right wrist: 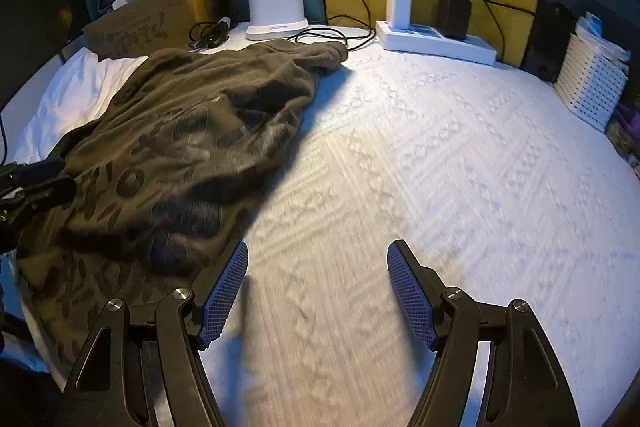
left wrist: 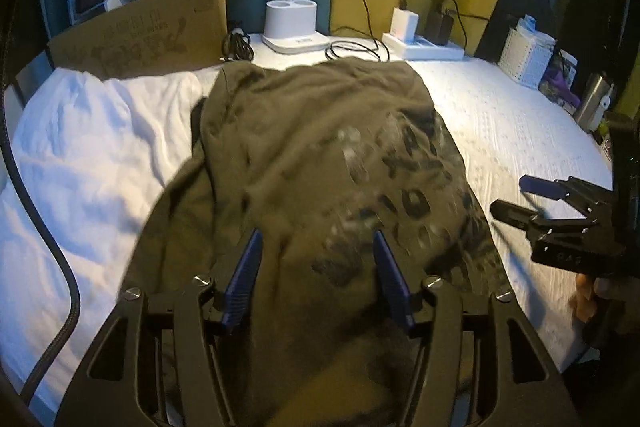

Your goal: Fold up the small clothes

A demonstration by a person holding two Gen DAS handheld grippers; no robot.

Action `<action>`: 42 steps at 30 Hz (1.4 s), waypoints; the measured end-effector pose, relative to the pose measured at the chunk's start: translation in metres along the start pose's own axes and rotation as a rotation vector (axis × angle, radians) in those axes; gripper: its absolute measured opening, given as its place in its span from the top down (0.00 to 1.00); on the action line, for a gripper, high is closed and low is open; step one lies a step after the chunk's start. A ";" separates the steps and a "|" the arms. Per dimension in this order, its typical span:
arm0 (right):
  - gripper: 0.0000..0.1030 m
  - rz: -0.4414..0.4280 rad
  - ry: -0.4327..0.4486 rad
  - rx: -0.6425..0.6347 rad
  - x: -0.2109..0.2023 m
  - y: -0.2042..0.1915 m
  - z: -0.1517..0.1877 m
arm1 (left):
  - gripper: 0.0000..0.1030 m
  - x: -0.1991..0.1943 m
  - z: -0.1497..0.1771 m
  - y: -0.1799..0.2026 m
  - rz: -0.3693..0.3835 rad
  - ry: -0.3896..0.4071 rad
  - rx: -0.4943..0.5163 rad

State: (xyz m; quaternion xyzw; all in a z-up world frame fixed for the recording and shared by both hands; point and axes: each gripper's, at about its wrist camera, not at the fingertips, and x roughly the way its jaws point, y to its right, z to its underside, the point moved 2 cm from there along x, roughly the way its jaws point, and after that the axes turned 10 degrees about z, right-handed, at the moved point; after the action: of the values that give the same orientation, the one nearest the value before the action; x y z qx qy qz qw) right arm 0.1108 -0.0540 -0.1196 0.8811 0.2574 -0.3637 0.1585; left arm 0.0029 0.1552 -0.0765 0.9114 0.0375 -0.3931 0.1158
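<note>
White embossed bedspread bears rumpled olive shirt; left claw, right claw spread.

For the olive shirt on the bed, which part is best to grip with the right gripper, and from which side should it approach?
Probably the shirt's right edge. The olive shirt lies rumpled, and that edge sits raised and loose against bare mattress. The right gripper is open over that bare area, so it could come in low from the right and pinch the edge. The left gripper, also open, is over the shirt's near end.
</note>
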 end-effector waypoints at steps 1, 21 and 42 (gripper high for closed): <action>0.28 0.002 0.004 0.004 -0.005 0.003 0.004 | 0.44 -0.001 0.003 0.003 -0.002 -0.001 0.001; 0.28 0.061 0.038 0.086 -0.067 0.054 0.058 | 0.32 -0.012 0.029 0.074 0.072 -0.020 0.055; 0.27 0.185 0.092 0.215 -0.129 0.131 0.105 | 0.12 -0.055 0.012 0.148 0.137 0.140 0.141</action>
State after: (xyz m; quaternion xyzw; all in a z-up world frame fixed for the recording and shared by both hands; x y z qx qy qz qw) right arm 0.0488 -0.2533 -0.0861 0.9287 0.1417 -0.3321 0.0844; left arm -0.0196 0.0097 -0.0172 0.9430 -0.0447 -0.3211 0.0753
